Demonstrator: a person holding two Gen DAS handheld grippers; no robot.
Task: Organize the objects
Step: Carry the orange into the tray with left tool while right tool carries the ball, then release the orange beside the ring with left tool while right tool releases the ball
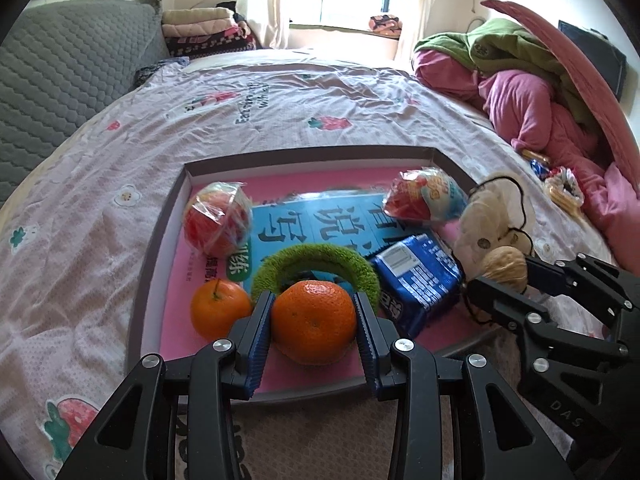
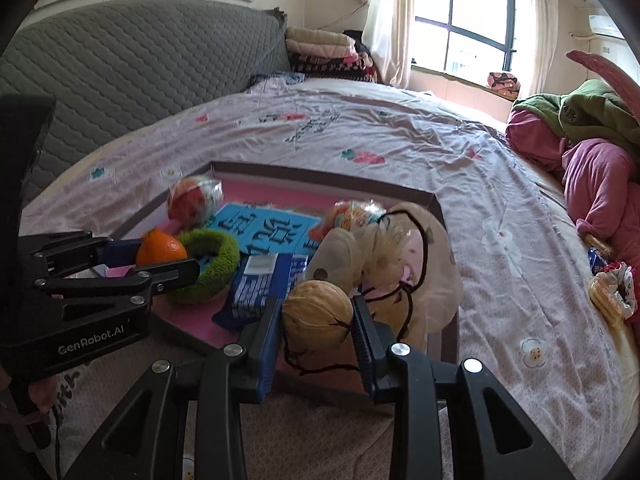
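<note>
A shallow grey tray (image 1: 168, 236) with a pink floor lies on the bed. My left gripper (image 1: 314, 312) is shut on an orange (image 1: 314, 322) just above the tray's near part. A second orange (image 1: 218, 308) rests to its left. A green fuzzy ring (image 1: 316, 258), a blue book (image 1: 320, 216), a blue snack packet (image 1: 416, 276) and two wrapped fruits (image 1: 218, 220) (image 1: 426, 196) lie in the tray. My right gripper (image 2: 318, 312) is shut on a walnut (image 2: 318, 314) at the tray's right edge, in front of a cream drawstring pouch (image 2: 384, 256).
The bed sheet (image 1: 100, 208) surrounds the tray. A grey quilted headboard (image 1: 60, 80) stands at the left. Pink and green bedding (image 1: 520, 92) is piled at the right, with snack wrappers (image 1: 560, 184) beside it.
</note>
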